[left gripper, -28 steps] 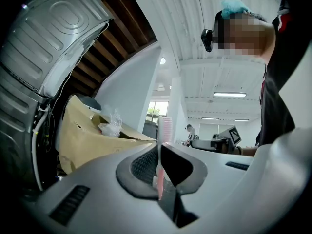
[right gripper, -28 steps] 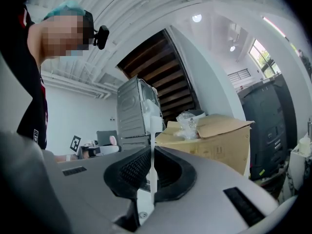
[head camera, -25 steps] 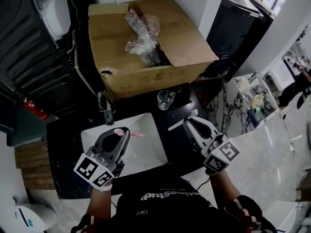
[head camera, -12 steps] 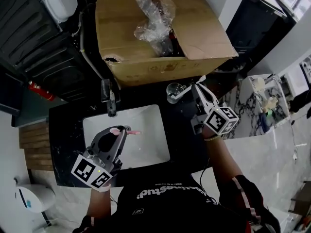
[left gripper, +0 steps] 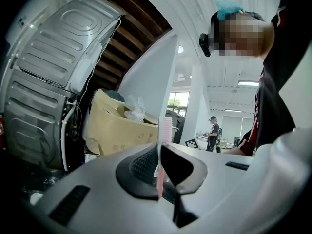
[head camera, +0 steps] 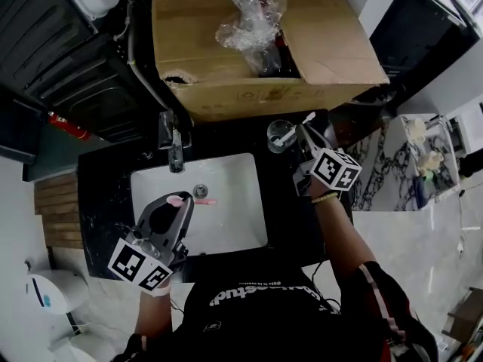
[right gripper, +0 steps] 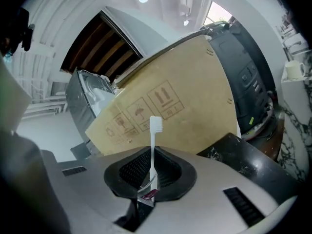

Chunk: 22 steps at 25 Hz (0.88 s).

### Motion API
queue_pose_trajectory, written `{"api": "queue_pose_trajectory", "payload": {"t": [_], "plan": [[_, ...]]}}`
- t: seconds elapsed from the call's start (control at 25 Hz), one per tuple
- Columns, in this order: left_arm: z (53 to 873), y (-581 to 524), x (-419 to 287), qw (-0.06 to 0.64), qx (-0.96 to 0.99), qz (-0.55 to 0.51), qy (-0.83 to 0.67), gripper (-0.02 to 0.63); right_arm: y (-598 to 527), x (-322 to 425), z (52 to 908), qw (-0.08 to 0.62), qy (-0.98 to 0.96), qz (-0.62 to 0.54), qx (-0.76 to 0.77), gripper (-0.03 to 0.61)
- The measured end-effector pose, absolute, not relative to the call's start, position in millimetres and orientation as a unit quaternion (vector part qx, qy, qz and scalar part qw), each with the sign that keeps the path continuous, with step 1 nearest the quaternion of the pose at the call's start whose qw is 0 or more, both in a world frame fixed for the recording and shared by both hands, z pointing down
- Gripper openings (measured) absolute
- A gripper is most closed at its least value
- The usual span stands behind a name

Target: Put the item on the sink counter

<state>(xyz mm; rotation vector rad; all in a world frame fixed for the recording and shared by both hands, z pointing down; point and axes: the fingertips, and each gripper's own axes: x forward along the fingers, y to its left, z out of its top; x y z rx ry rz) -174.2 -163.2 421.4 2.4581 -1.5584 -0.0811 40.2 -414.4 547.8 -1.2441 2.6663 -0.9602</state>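
My left gripper [head camera: 179, 202] hovers over the white sink basin [head camera: 241, 225], shut on a pink toothbrush [head camera: 202, 201] that sticks out to the right above the drain. In the left gripper view the pink toothbrush [left gripper: 165, 130] stands pinched between the jaws. My right gripper [head camera: 304, 133] is at the back right of the black sink counter [head camera: 106, 202], shut on a white toothbrush [head camera: 307, 118] with its head up. It is right beside a clear glass cup [head camera: 280, 136]. The right gripper view shows the white toothbrush [right gripper: 154, 133] upright in the jaws.
A large open cardboard box [head camera: 264, 66] with crumpled plastic wrap [head camera: 253, 17] stands just behind the counter. A chrome faucet [head camera: 173, 146] rises at the sink's back left. A white appliance [left gripper: 53, 82] is at the left, a marble floor [head camera: 423, 232] at the right.
My right gripper has carried the white toothbrush from the counter's front right to the back, beside the glass cup. The left gripper stays over the sink with the pink toothbrush.
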Motion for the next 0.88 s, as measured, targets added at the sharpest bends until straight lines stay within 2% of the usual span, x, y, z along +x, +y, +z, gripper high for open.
{"api": "queue_pose_trajectory", "payload": {"t": [0.48, 0.6, 0.88], "plan": [[417, -157, -172, 0.109, 0.837, -0.027, -0.535, 0.029, -413, 36, 553, -0.012, 0.869, -0.283, -0.405, 0.063], [414, -154, -174, 0.105, 0.837, -0.030, -0.536, 0.029, -410, 42, 547, -0.008, 0.870, -0.273, -0.410, 0.100], [398, -152, -173, 0.087, 0.842, -0.047, -0.530, 0.029, -383, 65, 505, 0.019, 0.874, -0.238, -0.424, 0.101]]}}
